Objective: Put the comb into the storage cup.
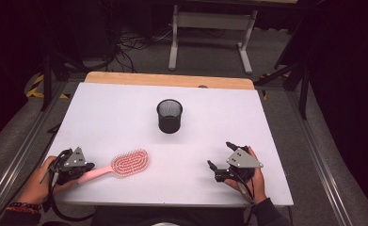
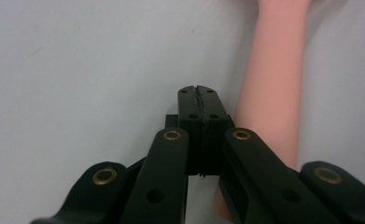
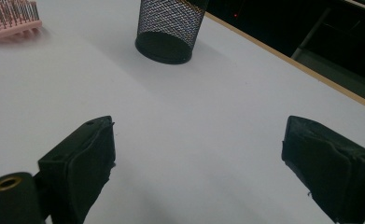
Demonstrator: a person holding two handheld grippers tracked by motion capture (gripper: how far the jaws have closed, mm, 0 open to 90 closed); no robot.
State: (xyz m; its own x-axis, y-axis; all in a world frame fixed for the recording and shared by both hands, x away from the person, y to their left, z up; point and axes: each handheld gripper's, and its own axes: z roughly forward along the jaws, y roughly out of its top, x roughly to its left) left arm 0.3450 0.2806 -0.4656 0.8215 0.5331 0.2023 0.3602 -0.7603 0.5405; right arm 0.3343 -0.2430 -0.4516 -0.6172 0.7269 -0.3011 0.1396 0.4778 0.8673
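Note:
A pink hairbrush (image 1: 131,162) lies on the white table (image 1: 125,108), bristles up, its handle pointing toward the front left. My left gripper (image 1: 87,166) rests at the handle's end. In the left gripper view its jaws (image 2: 199,91) are shut on each other, empty, with the pink handle (image 2: 273,70) lying just beside them. My right gripper (image 1: 220,154) sits at the front right, held by a hand, and stands open with nothing between its fingers (image 3: 199,140). A black mesh cup (image 1: 169,115) stands upright at the table's middle. The cup (image 3: 171,25) and brush head (image 3: 10,16) lie ahead of the right gripper.
A wooden strip (image 1: 170,80) runs along the table's far edge. Beyond it stand a white desk frame (image 1: 210,33) and cables on the floor. Metal rails (image 1: 313,155) flank the table.

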